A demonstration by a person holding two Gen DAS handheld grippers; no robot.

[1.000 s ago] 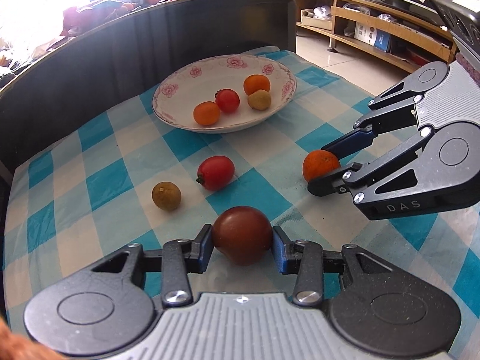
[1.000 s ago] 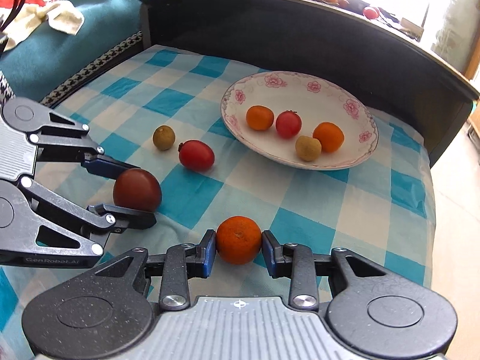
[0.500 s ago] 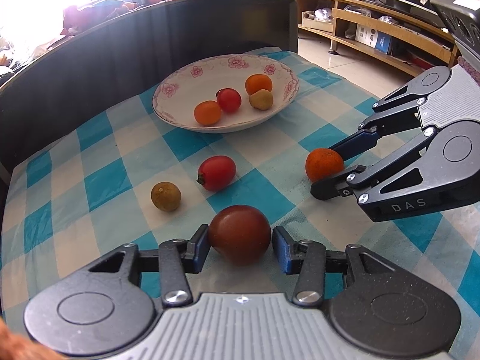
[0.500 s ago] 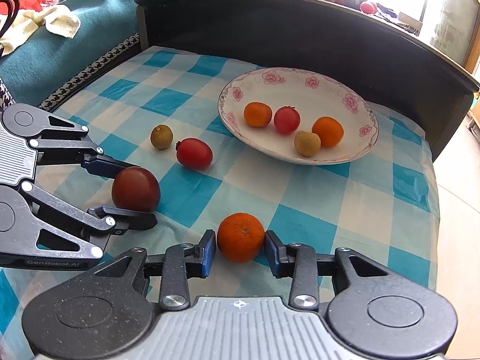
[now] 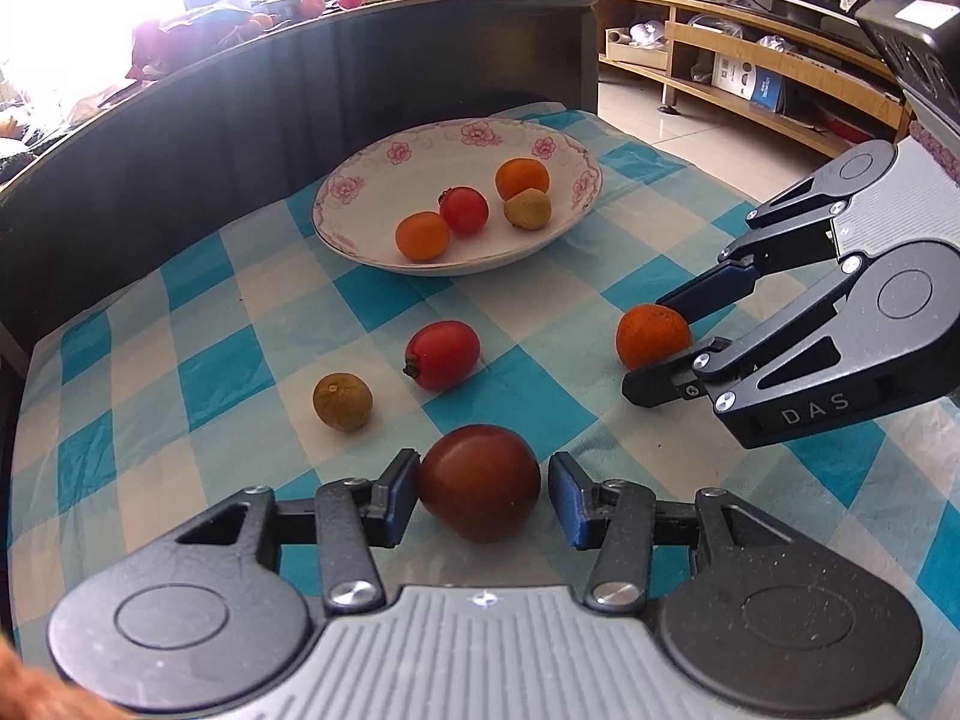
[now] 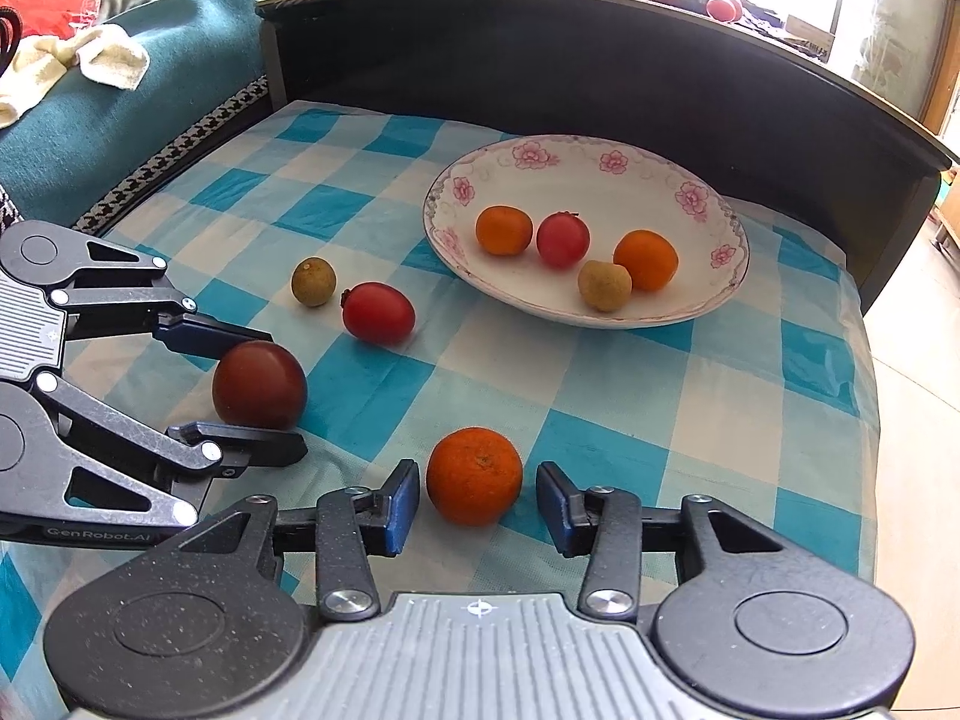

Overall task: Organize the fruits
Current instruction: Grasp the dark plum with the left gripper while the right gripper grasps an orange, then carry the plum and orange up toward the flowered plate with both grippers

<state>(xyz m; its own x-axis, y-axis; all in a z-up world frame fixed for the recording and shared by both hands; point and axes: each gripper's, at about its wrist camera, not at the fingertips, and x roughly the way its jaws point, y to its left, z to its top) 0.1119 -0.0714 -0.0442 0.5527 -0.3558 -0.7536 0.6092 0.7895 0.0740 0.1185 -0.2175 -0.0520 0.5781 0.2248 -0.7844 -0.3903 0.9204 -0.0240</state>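
A dark red tomato (image 5: 479, 482) lies on the checked cloth between the fingers of my left gripper (image 5: 483, 499), which is open with small gaps on both sides. An orange (image 6: 474, 475) lies between the fingers of my right gripper (image 6: 477, 504), also open. A floral plate (image 5: 372, 195) at the back holds two oranges, a red tomato and a brown longan. A red tomato (image 5: 443, 355) and a brown longan (image 5: 342, 402) lie loose on the cloth. The plate also shows in the right wrist view (image 6: 708, 192).
A dark curved headboard (image 5: 240, 120) stands right behind the plate. The blue-and-white checked cloth (image 6: 690, 420) drops off at the right edge to the floor. A teal blanket (image 6: 150, 96) lies at the left. Wooden shelves (image 5: 750, 72) stand beyond.
Both grippers have opened: the left let go of the dark red tomato, the right let go of the orange. Both fruits now rest on the cloth.
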